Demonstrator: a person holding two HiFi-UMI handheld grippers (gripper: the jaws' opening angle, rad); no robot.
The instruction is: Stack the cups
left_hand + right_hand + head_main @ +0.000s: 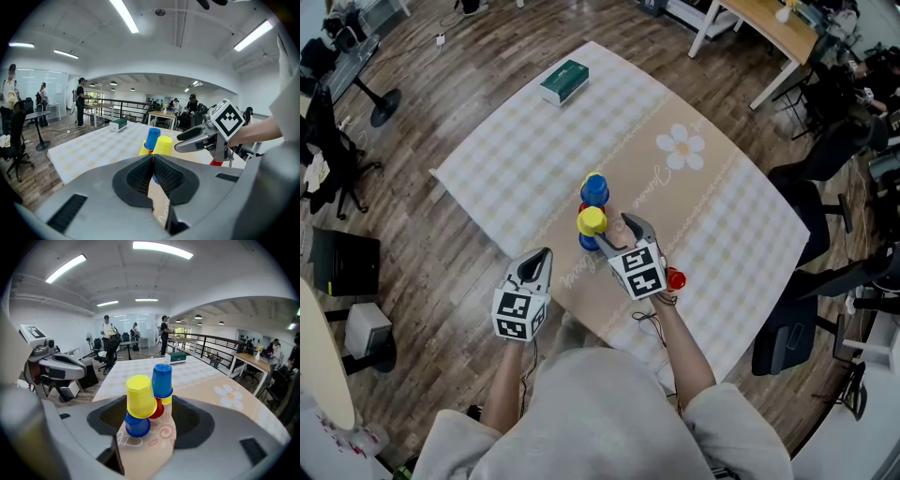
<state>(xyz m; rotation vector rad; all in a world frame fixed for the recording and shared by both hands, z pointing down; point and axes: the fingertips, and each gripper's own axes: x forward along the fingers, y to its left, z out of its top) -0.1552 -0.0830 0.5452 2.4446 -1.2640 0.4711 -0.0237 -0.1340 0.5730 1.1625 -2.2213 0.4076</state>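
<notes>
The cups stand in a tight cluster straight ahead of the right gripper (628, 227). Nearest to it is an upturned yellow cup (140, 396), seated slightly tilted on top of a blue cup (137, 425). Just beyond that pair, farther from the right gripper, a second upturned blue cup (162, 380) tops a small pile in which a red cup (158, 410) and the edge of another yellow one show beneath it.

In the right gripper view the jaws stand wide apart with the nearer pair in the gap between them. No pad visibly presses on either cup.

One more red cup (675, 278) sits apart from the cluster, just beside the right gripper's marker cube on its outer side.

The left gripper (540, 255) is held back near the table's close edge, to the left of the right gripper and short of the cups. Its jaws are closed together at the tips with nothing between them.

Everything rests on a pale checked tablecloth (516, 159) with a daisy print (681, 147) beyond the cups to the right. A green box (564, 81) lies well beyond both grippers, near the far left edge of the cloth.
</notes>
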